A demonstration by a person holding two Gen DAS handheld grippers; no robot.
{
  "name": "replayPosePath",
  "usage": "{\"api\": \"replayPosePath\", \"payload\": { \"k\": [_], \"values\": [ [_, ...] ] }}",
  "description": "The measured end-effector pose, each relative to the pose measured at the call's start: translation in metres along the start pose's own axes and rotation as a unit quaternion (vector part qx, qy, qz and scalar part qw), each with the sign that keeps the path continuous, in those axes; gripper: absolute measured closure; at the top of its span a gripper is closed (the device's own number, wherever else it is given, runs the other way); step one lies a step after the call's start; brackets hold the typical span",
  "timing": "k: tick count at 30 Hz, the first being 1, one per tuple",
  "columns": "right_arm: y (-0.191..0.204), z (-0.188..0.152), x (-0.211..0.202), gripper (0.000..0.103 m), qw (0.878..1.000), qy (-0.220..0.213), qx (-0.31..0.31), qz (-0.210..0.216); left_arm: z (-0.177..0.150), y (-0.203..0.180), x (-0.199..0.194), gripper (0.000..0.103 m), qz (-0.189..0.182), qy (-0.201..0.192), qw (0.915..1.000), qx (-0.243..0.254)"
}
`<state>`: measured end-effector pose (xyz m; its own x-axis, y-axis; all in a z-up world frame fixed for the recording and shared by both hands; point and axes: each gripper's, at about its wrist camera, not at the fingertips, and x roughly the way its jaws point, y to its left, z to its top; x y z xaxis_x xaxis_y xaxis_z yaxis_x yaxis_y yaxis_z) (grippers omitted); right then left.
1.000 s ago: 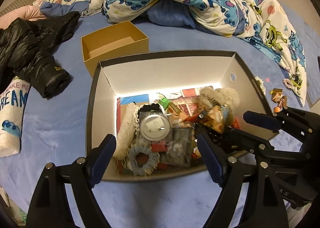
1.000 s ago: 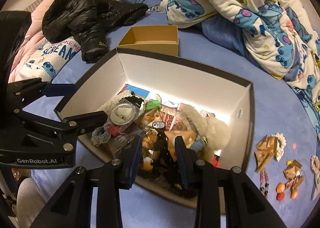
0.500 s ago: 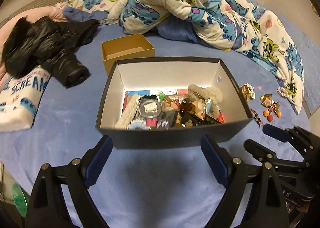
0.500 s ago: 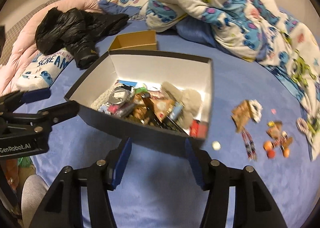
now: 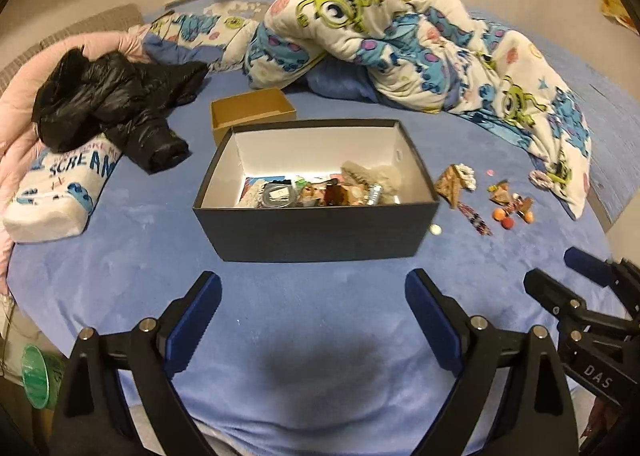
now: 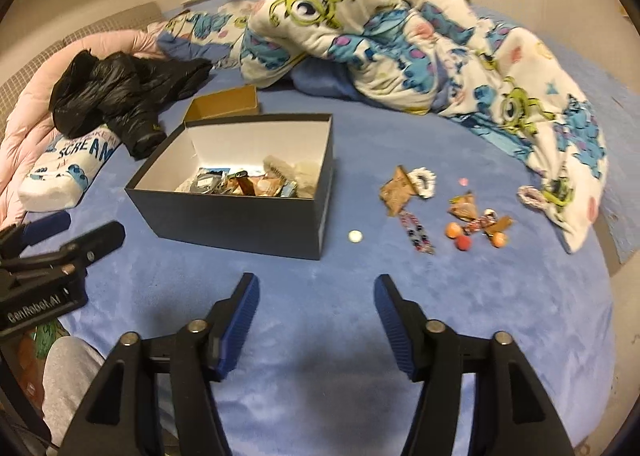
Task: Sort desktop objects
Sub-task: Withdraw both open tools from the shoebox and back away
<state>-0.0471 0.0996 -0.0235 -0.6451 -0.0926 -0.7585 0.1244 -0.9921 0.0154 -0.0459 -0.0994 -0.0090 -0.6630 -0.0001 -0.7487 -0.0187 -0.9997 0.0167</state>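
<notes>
Over the blue bedspread (image 5: 320,336) both my tongs hang with nothing between their pads, jaws spreading apart: my left gripper (image 5: 313,320) wide, my right gripper (image 6: 316,320) narrower. Seen from the right camera, the left tool's body reads "GenRobot.AI"; the right one, seen from the left, shows "DAS" (the rest is cut off). Ahead of both sits the dark box (image 5: 316,228), white inside, well beyond the fingertips, holding a jumble of trinkets (image 5: 320,191): a round silvery lid, something fluffy and, I think, wrappers. Right of it, more small trinkets lie loose (image 6: 460,215), with one pale round piece (image 6: 355,236) just beside the box corner. Behind stands a small cardboard box (image 5: 252,111), open. A pillow (image 5: 60,191) at left reads "SCREAM".
</notes>
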Motion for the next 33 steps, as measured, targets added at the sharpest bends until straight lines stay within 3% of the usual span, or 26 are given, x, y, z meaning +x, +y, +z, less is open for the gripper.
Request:
{"api": "replayPosePath", "payload": {
  "k": [2, 5, 11, 20, 25, 33],
  "values": [
    [0.0, -0.006, -0.016, 0.035, 1.0, -0.013, -0.001, -0.006, -0.005, -0.009, -0.012, 0.006, 0.004, -0.009, 0.9999, 0.013],
    [0.001, -0.016, -0.038, 0.022, 0.999, -0.029, -0.007, -0.012, -0.013, -0.019, -0.03, 0.002, -0.005, -0.015, 0.9997, 0.017],
    [-0.007, -0.035, -0.072, 0.016, 0.998, -0.053, 0.021, 0.005, -0.024, -0.029, -0.053, 0.0, -0.033, -0.02, 0.9993, 0.006],
    [-0.021, -0.059, -0.1, 0.012, 0.997, -0.071, 0.041, 0.008, -0.037, -0.044, -0.063, 0.0, -0.033, -0.014, 0.9993, 0.008],
    [-0.024, -0.063, -0.106, 0.012, 0.997, -0.073, 0.039, -0.001, -0.04, -0.05, -0.06, 0.0, -0.053, 0.003, 0.9986, 0.005],
    [-0.035, -0.067, -0.105, 0.012, 0.996, -0.069, 0.055, -0.004, -0.042, -0.05, -0.062, 0.0, -0.065, -0.003, 0.9979, -0.009]
  ]
}}
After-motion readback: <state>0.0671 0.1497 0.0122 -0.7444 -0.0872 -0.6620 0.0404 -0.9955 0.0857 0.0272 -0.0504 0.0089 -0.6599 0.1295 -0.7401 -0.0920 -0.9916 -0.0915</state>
